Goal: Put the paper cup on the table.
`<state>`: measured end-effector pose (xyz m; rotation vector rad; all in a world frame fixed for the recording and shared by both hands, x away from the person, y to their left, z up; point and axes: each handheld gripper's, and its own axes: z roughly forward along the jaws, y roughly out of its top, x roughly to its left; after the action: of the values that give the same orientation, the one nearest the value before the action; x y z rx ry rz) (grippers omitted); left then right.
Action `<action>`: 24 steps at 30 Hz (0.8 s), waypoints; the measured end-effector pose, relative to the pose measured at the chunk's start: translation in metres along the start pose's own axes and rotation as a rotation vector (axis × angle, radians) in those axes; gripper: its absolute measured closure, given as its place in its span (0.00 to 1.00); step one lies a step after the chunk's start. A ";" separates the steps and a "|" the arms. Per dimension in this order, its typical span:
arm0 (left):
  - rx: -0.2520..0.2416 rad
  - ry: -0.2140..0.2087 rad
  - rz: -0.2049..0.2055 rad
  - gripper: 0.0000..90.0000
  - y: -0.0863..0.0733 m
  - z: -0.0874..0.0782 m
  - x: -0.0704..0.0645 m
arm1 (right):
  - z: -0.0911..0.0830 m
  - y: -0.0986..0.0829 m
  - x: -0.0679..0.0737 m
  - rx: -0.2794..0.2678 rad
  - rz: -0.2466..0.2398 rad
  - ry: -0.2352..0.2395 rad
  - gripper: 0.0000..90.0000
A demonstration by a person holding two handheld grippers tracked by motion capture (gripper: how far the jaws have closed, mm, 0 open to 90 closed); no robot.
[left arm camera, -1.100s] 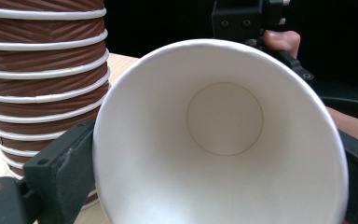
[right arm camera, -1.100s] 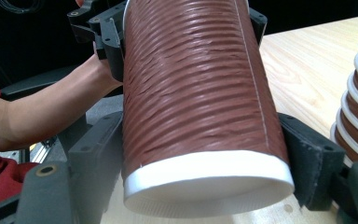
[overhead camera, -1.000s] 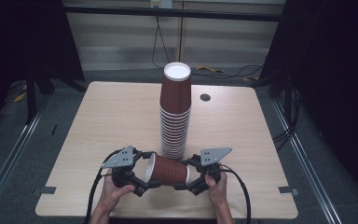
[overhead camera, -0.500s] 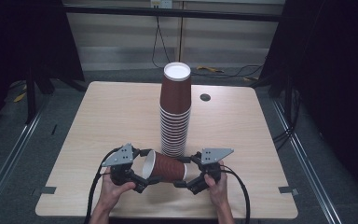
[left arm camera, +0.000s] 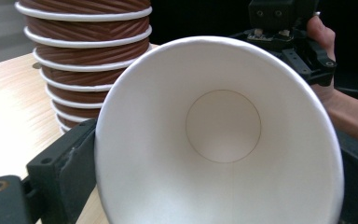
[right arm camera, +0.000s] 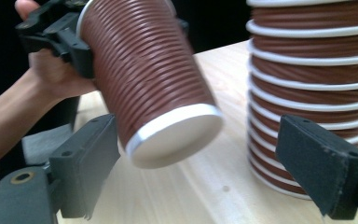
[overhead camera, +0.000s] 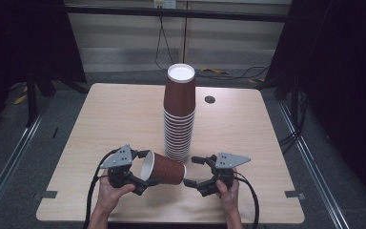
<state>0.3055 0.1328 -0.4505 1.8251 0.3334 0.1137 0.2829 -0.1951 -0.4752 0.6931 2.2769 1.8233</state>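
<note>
The brown paper cup point(overhead camera: 163, 168) is clamped on its side near the rim by the left gripper point(overhead camera: 140, 172), just in front of the cup stack point(overhead camera: 179, 114) at the near table point(overhead camera: 100, 119) edge. The right gripper point(overhead camera: 193, 171) is spread wide, released, its jaws flanking the cup's base without contact. No print or label can be read; the stack's top is cut off in both gripper views.

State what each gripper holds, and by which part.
Left gripper clamps the brown cup at its open rim. Right gripper, jaws open, holds nothing.
</note>
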 end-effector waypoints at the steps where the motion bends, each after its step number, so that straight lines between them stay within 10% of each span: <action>1: 0.006 0.010 -0.001 0.06 0.000 -0.002 0.000 | -0.001 0.000 0.000 -0.008 0.003 -0.010 0.14; 9: 0.021 0.054 -0.004 0.06 -0.004 -0.018 0.002 | -0.002 -0.001 0.000 -0.026 0.041 -0.176 0.14; 19: 0.044 0.110 -0.028 0.06 -0.008 -0.035 0.012 | -0.001 -0.010 0.006 -0.144 -0.011 -0.614 0.14; 24: 0.051 0.134 -0.045 0.06 -0.009 -0.041 0.020 | -0.004 -0.018 0.008 -0.210 -0.010 -0.676 0.14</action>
<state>0.3123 0.1789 -0.4499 1.8632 0.4758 0.1985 0.2698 -0.1977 -0.4901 1.0543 1.6247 1.4804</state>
